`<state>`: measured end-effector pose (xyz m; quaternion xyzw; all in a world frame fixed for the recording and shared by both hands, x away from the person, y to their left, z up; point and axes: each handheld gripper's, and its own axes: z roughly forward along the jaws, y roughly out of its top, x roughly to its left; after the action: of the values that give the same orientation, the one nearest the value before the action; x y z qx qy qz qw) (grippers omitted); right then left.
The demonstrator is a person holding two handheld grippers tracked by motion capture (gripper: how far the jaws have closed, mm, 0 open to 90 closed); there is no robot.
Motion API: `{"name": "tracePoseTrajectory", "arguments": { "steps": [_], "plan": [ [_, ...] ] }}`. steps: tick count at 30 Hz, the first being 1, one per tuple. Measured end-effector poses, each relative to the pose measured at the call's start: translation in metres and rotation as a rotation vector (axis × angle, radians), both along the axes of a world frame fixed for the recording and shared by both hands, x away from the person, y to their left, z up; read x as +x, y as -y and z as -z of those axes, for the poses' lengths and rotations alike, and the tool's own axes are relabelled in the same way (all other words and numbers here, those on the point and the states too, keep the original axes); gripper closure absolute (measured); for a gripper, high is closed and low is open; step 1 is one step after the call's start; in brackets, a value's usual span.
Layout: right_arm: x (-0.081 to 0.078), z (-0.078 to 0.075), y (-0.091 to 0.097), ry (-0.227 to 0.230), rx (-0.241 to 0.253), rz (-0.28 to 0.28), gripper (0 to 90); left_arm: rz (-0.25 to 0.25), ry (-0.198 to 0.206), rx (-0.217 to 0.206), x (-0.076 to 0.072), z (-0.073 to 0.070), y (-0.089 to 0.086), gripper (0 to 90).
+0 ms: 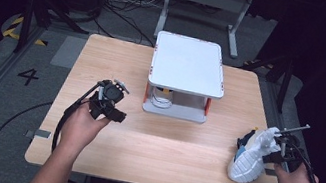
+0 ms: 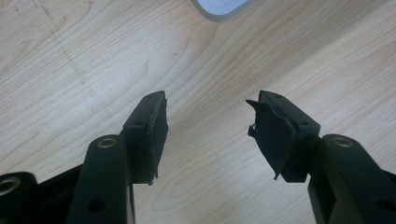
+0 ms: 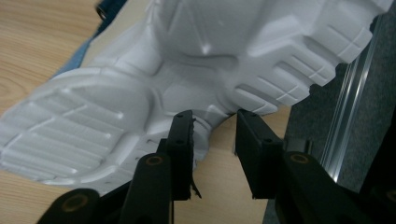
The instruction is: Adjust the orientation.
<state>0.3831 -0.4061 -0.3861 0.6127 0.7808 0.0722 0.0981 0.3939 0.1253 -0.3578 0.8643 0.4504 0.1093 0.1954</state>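
Table (image 1: 162,142), with a 2-tier white rack (image 1: 187,65) at its far middle: I judge the work barely begun, since the rack's top is bare and the shoe (image 1: 252,158) lies sole-outward at the right front edge. My right gripper (image 3: 212,126) is at the sole, jaws straddling its rim but not visibly closed on it; grasp, lift and placement remain. My left gripper (image 2: 208,121) hovers over bare wood, jaws apart.

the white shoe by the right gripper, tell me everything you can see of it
The sneaker is white with a blue lining and a chunky, grooved, rubbery-looking sole. It lies tipped on its side at the near right edge of the table, sole facing the right gripper, whose jaws straddle the sole's rim.
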Motion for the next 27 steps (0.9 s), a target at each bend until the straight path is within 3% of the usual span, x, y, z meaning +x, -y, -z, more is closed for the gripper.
{"name": "tracePoseTrajectory", "arguments": {
  "steps": [4,8,11,12,15,17,19,24,27],
  "plan": [
    [-0.002,0.002,0.001,0.031,0.043,-0.016,72.6,0.006,-0.012,0.006,0.002,0.002,0.004,44.4],
    [0.001,0.007,0.000,0.019,0.024,-0.009,73.7,0.009,-0.013,0.010,0.002,0.003,0.005,44.3],
    [0.005,0.016,0.003,-0.023,0.048,-0.007,72.1,0.003,-0.007,0.003,0.002,0.002,0.003,44.3],
    [0.009,0.024,-0.002,-0.026,0.020,-0.031,74.9,0.001,-0.008,0.004,0.002,0.002,0.001,44.2],
    [0.013,0.029,-0.009,-0.014,0.025,-0.066,74.9,-0.003,-0.007,0.006,0.002,0.002,0.000,44.2],
    [0.020,0.034,-0.030,0.034,0.067,-0.150,72.3,-0.004,-0.009,0.008,0.001,0.003,0.000,44.2],
    [0.022,0.034,-0.041,0.078,0.038,-0.183,72.2,-0.002,-0.011,0.003,0.000,0.003,0.000,44.2],
    [0.023,0.034,-0.048,0.131,0.048,-0.193,72.4,-0.008,-0.008,0.005,-0.001,0.002,-0.003,44.3],
    [0.023,0.038,-0.042,0.117,0.060,-0.183,71.3,-0.008,-0.006,0.005,-0.002,0.002,-0.003,44.2]
  ]
}}
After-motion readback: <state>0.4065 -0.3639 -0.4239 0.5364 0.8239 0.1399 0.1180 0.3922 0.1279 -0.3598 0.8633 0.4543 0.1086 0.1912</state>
